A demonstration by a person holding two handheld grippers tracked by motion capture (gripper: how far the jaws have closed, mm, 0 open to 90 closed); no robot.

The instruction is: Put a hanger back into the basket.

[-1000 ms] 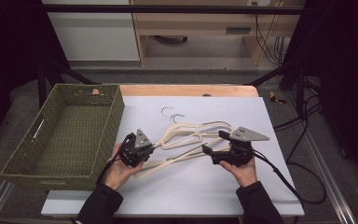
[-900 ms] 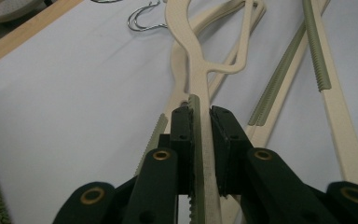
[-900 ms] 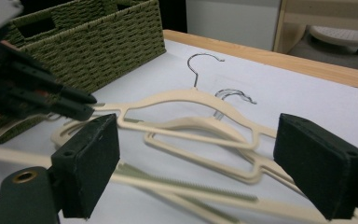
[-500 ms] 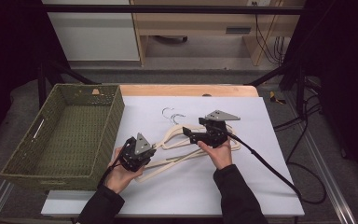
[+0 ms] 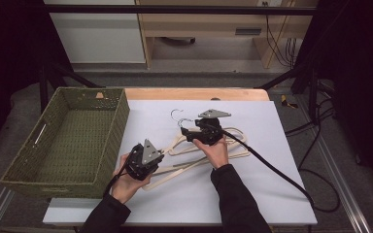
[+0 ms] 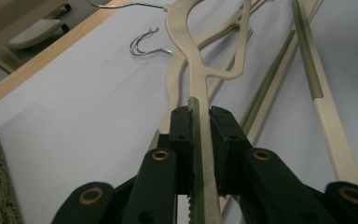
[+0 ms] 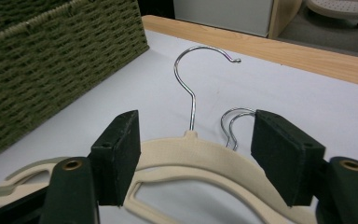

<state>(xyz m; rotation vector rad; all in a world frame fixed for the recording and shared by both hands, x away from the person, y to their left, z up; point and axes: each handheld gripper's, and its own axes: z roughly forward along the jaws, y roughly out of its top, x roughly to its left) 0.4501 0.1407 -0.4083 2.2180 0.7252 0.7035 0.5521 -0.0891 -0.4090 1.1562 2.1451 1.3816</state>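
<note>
Left tongs [image 5: 151, 162]: pressed together on the end of one hanger's arm; in the left gripper view the pale arm with its green ribbed strip runs straight up between the two black pads [image 6: 185, 140], both touching it.
Right tongs [image 5: 188, 136]: spread, and just now closing; in the right gripper view the two pads [image 7: 121, 154] stand either side of the top hanger's neck, neither pressing on it.
Hangers [image 5: 201, 155]: a loose stack of pale hangers lying flat on the white sheet [image 5: 272, 170], right of the basket and near it; arms overlap, bars splay toward the left hand.
Top hanger [image 7: 191, 156]: its shoulder curve lies across the gap of the right tongs, with its hook [image 7: 191, 88] rising from the middle of the neck.
Other hooks [image 7: 230, 126]: two thin wire hooks side by side, just behind the top hanger's neck, close to the right-hand pad.
Basket [image 5: 39, 145]: green woven, rectangular, on the left part of the bench; the left hand [image 5: 126, 182] sits just off its near right corner.
Bench [image 5: 194, 93]: wooden edge shows beyond the white sheet, past the hooks.
Right hand [image 5: 217, 151]: over the hangers, farther from the basket than the left hand.
</note>
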